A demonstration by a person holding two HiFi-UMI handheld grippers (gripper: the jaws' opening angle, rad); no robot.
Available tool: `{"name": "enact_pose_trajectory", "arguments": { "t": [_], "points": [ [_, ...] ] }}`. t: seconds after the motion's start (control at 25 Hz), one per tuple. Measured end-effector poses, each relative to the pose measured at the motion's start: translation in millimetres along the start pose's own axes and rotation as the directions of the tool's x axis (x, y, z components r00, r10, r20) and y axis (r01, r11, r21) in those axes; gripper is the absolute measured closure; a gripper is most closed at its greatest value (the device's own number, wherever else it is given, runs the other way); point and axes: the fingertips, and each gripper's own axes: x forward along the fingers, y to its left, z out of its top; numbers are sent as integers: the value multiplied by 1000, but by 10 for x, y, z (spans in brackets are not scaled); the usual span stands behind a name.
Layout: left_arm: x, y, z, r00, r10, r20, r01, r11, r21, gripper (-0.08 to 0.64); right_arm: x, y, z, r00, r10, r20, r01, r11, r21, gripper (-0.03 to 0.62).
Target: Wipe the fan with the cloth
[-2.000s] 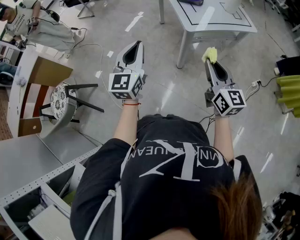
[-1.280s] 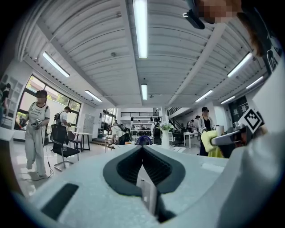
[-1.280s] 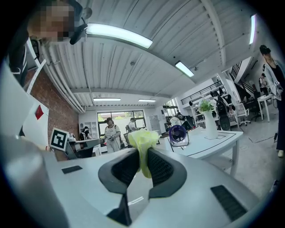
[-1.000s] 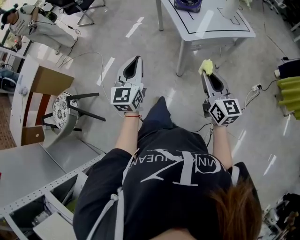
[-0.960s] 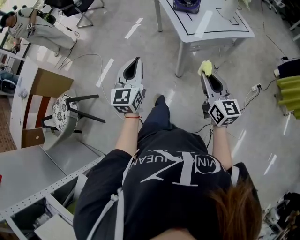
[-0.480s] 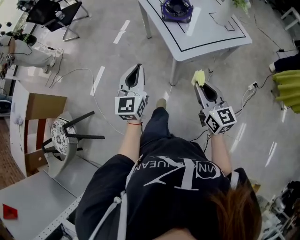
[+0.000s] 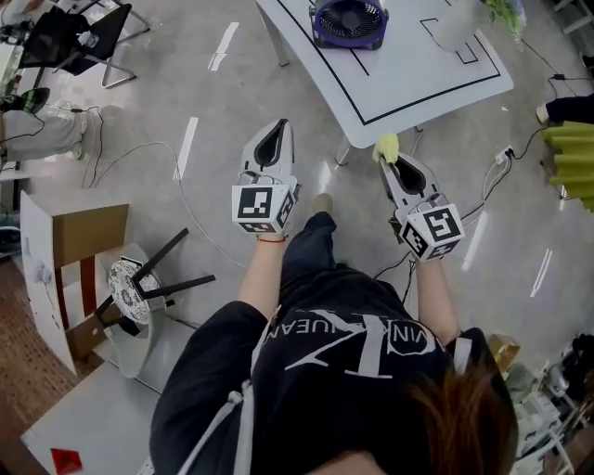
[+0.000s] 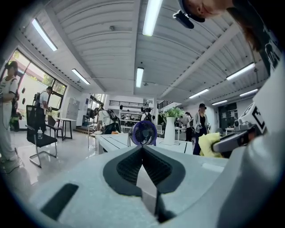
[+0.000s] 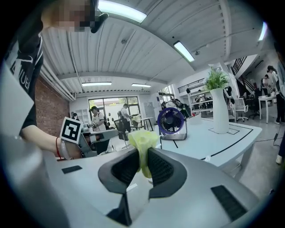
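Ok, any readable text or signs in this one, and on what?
"UEAN": on the black shirt, left of its large logo, cut off by folds.
"VINK": same shirt, right of the logo, also cut off.
Left gripper and right gripper: square code markers only, no words.
Nothing else is readable.

Large open-plan lab or test hall, office-like.
- Polished grey floor; loose cables trail over it.
- White tables with black outlines marked on top; fan and tall white vase stand on one.
- Ribbed ceiling with long strip lights.
- Wide windows on one side, brick wall on another.
- Black office chairs, cardboard box.
- Several people at benches farther off.
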Motion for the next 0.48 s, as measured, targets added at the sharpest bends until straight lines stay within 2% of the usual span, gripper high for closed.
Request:
{"name": "enact_pose_trajectory", "arguments": {
  "t": [0.48],
  "points": [
    [963, 446, -336, 997, -58, -45, 57, 998, -31, 558, 924, -344, 111, 999, -30, -40, 29, 999, -21, 534]
  ]
}}
